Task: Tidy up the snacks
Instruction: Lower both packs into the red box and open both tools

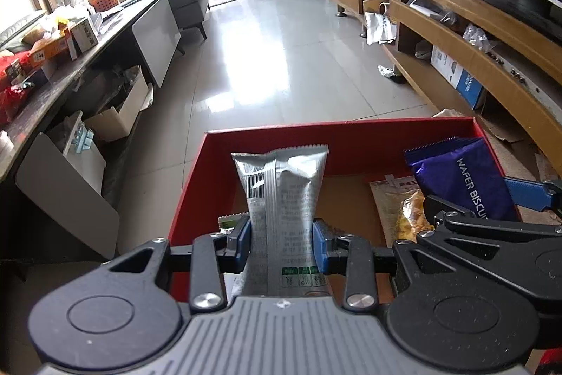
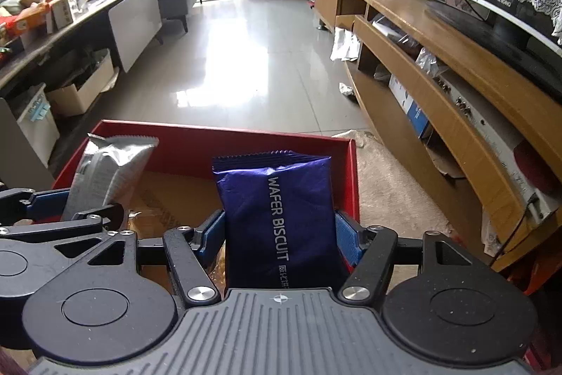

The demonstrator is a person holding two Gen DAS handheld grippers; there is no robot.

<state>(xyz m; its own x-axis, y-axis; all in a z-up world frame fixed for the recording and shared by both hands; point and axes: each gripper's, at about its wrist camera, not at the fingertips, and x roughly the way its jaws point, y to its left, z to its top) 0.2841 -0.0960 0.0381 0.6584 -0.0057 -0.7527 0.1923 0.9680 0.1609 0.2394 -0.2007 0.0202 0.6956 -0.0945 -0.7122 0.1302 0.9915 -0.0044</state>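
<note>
Two packs in play rn: our left gripper (image 1: 281,246) is clamped on the silver pack (image 1: 281,199), right gripper (image 2: 279,239) pinching the purple wafer pack (image 2: 281,217), both hovering over the red box (image 1: 351,136). We'd prob go low before letting go, w/ each pack laid flat beside the yellow snack bag (image 1: 404,209). Crinkly foil, puffy pillow shapes, cardboard floor, so they'll slide.

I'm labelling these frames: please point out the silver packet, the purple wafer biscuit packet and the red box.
silver packet (image 1: 281,195), left wrist view, middle of its printed back.
purple wafer biscuit packet (image 2: 277,217), right wrist view, its lettered face.
red box (image 1: 351,143), left wrist view, far inner wall.
</note>
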